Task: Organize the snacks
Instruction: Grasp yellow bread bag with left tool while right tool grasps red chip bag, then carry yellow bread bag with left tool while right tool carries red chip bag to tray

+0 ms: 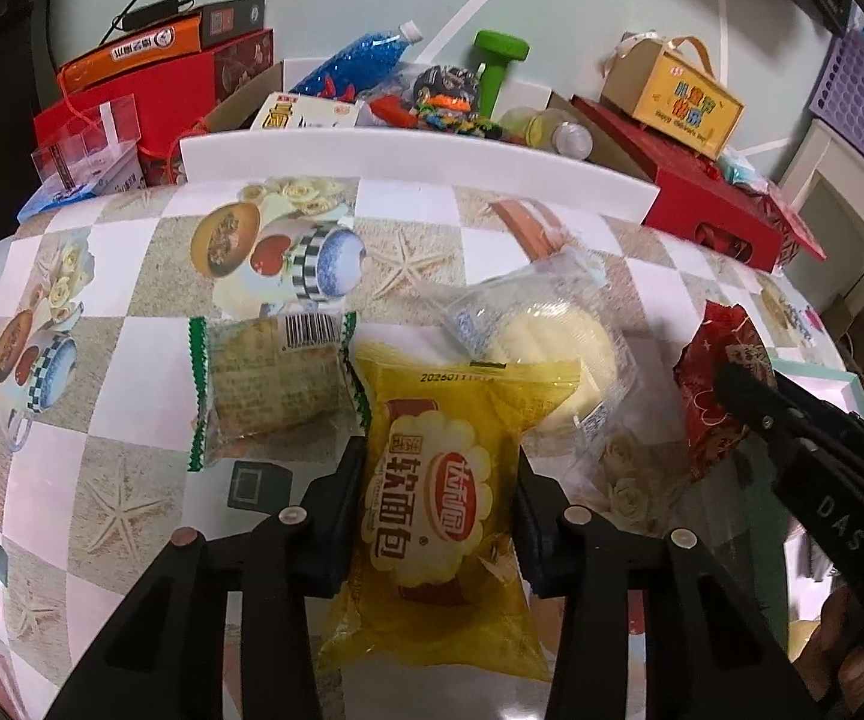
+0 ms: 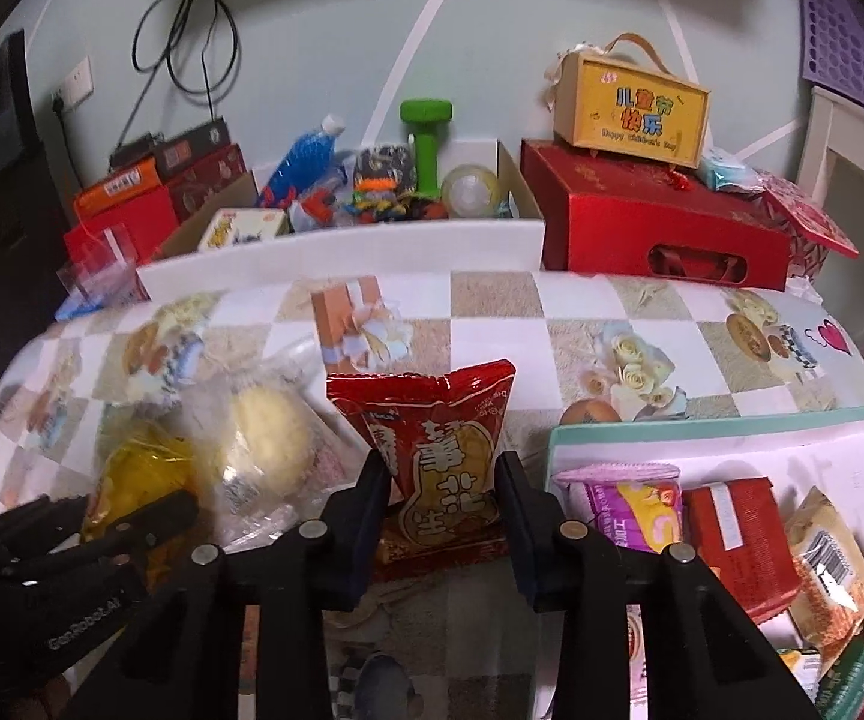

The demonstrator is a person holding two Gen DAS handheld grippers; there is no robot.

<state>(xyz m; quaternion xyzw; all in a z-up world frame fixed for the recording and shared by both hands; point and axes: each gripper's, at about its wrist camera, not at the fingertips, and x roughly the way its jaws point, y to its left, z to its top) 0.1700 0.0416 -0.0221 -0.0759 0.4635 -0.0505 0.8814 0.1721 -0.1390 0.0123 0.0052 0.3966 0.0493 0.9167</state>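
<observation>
Snacks: spread on the checked tablecloth in front of me, some already in the tray at far right.
Green-edged packet: lies flat at the left, barcode up, just beside my left gripper's outer finger.
Left gripper: my jaws are narrowed onto the yellow bread packet, pads pressing both its sides (the packet bulges above and below the pinch).
Clear-wrapped bun: lies behind the yellow packet, touching its upper right corner.
Right gripper: my jaws are clamped on the red peanut packet, which stands upright between the pads, top edge away from me.
Tray: pale green rim, white inside, just right of my right gripper; it holds a pink-and-purple packet, a red packet and more wrapped snacks at the edge.
Behind the table: a white carton of odds and ends, and a red box with a yellow gift box on it.
</observation>
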